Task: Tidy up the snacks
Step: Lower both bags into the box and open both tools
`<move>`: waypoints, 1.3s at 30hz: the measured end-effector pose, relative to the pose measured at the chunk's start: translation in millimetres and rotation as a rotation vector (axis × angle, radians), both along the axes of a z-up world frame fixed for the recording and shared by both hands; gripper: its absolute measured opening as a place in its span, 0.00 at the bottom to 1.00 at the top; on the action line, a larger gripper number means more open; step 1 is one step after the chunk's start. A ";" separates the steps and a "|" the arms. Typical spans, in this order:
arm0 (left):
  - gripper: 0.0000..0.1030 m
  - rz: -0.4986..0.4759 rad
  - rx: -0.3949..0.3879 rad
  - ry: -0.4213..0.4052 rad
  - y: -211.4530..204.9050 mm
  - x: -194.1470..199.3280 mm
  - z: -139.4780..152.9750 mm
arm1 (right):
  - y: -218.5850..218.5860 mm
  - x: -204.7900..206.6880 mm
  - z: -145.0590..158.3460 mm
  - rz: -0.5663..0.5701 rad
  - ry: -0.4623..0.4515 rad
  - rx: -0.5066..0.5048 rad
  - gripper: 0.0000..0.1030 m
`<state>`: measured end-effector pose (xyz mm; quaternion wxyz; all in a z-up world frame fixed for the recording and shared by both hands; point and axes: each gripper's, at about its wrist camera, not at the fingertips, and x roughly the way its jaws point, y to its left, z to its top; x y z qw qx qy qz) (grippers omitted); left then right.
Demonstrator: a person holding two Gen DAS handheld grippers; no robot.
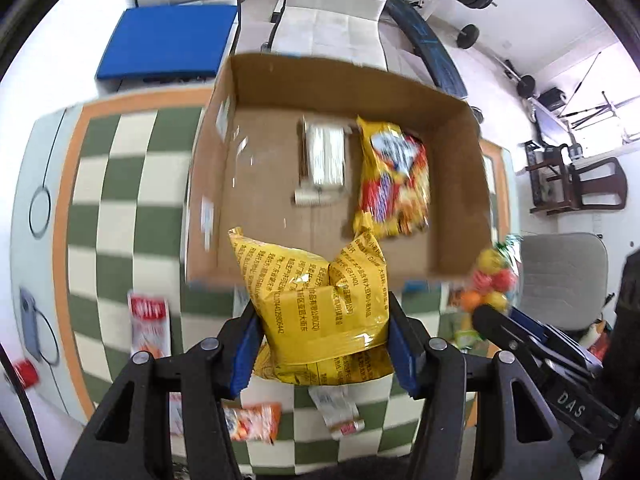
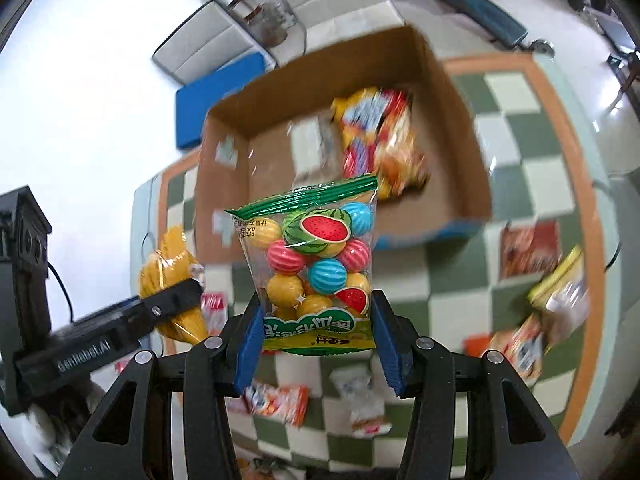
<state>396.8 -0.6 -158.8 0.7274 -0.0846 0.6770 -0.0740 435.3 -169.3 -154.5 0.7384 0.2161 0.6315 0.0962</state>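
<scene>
Stowed in cardboard box point(image 1: 452, 184): one yellow-red snack bag point(image 1: 394, 176), far right; one pale packet point(image 1: 324, 160) beside it, contents unclear through blur.

In transit: left hand-held gripper point(image 1: 322, 344) clamped on yellow bag point(image 1: 320, 312), raised at the box's near wall; right hand-held gripper point(image 2: 318, 344) clamped on gumball bag point(image 2: 316, 264), raised just short of it.

Outstanding: several packets point(image 2: 528, 248) loose on the bench point(image 2: 520, 184).

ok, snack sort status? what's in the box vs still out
Done: a yellow-and-red snack bag and a white packet lie in the cardboard box. In hand: the left gripper is shut on a yellow bag, the right gripper on a bag of watermelon gum balls, both short of the box. Left: several loose packets on the checkered mat, e.g. an orange packet and a red-and-white packet.
</scene>
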 end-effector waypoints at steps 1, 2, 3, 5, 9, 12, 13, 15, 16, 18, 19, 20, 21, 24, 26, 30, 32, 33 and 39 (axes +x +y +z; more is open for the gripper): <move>0.52 -0.003 0.013 0.009 -0.4 12.3 -4.4 | -1.0 7.5 -1.4 0.000 -0.001 -0.015 0.51; 0.52 -0.005 0.025 0.020 -1.0 26.7 -9.6 | -4.3 20.5 -1.3 -0.003 0.001 -0.032 0.51; 0.52 -0.010 0.041 0.030 -1.8 40.2 -15.3 | -8.4 32.1 -4.8 -0.009 0.005 -0.050 0.51; 0.52 -0.019 0.077 0.053 -3.0 63.8 -29.7 | -12.5 52.6 -11.8 -0.005 0.024 -0.073 0.51; 0.52 -0.028 0.133 0.104 -2.9 99.9 -60.3 | -12.3 83.7 -33.8 0.019 0.062 -0.148 0.51; 0.52 -0.027 0.153 0.143 -2.3 119.7 -81.3 | -9.3 95.5 -53.3 0.042 0.093 -0.186 0.51; 0.52 -0.029 0.153 0.155 -2.1 124.1 -87.3 | -8.5 97.8 -59.1 0.047 0.106 -0.193 0.51; 0.52 -0.025 0.160 0.174 -1.3 133.9 -98.6 | -7.4 102.6 -70.4 0.055 0.124 -0.209 0.51; 0.52 -0.027 0.164 0.185 -2.0 137.9 -102.1 | -6.7 104.2 -75.4 0.061 0.132 -0.213 0.51; 0.52 -0.022 0.174 0.198 -2.0 145.2 -109.2 | -6.9 107.0 -84.8 0.063 0.152 -0.213 0.51; 0.52 -0.020 0.174 0.200 -2.6 147.4 -110.5 | -7.0 108.0 -88.6 0.062 0.160 -0.214 0.51; 0.53 -0.018 0.174 0.202 -2.3 150.1 -112.9 | -7.2 109.3 -93.1 0.063 0.170 -0.219 0.51; 0.54 -0.018 0.176 0.204 -3.4 151.4 -113.4 | -7.7 109.7 -96.2 0.063 0.178 -0.221 0.51; 0.54 -0.006 0.154 0.220 -3.2 154.5 -116.0 | -9.5 111.5 -105.4 0.068 0.211 -0.217 0.51; 0.55 -0.001 0.141 0.221 -3.7 155.8 -115.2 | -11.0 111.5 -111.5 0.067 0.244 -0.208 0.52; 0.86 0.001 0.151 0.188 -4.9 156.7 -108.8 | -12.5 112.7 -114.9 0.069 0.261 -0.219 0.79; 0.87 0.005 0.158 0.166 -5.1 157.4 -103.5 | -12.2 114.5 -110.5 0.067 0.245 -0.223 0.88; 0.87 0.008 0.157 0.159 -4.4 157.0 -100.9 | -11.3 115.6 -106.8 0.070 0.234 -0.227 0.88; 0.87 -0.010 0.141 0.150 -6.5 148.0 -87.1 | -7.6 120.0 -90.0 0.071 0.197 -0.233 0.89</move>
